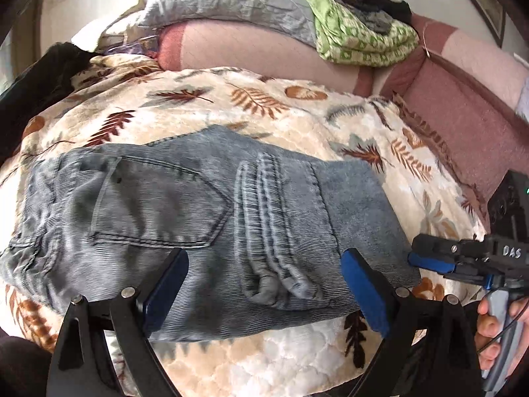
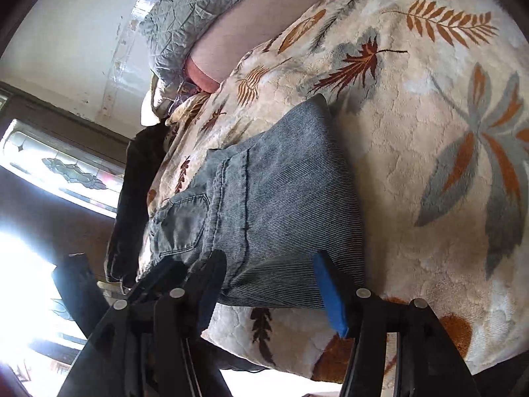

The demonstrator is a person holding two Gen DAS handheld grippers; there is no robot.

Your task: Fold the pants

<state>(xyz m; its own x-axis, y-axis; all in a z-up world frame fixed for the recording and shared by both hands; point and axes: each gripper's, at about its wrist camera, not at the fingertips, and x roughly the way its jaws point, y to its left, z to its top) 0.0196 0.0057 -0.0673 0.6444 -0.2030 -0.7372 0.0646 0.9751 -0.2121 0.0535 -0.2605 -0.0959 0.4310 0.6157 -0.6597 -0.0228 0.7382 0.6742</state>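
Observation:
The grey-blue corduroy pants [image 1: 205, 218] lie folded into a compact rectangle on the leaf-patterned blanket [image 1: 251, 106], back pocket facing up. My left gripper [image 1: 264, 284] is open just above the pants' near edge, holding nothing. My right gripper [image 2: 267, 291] is open at the pants' [image 2: 274, 198] right end, its blue pads apart and empty. In the left wrist view the right gripper [image 1: 429, 259] shows at the right side, next to the folded edge, with the person's hand on its handle.
A green patterned cloth [image 1: 360, 29] with dark garments on top lies at the back. A grey quilt [image 1: 231, 3] and pink cushions [image 1: 463, 106] line the rear and right. A dark garment [image 1: 36, 79] lies at the left. A window [image 2: 59, 172] stands beside the bed.

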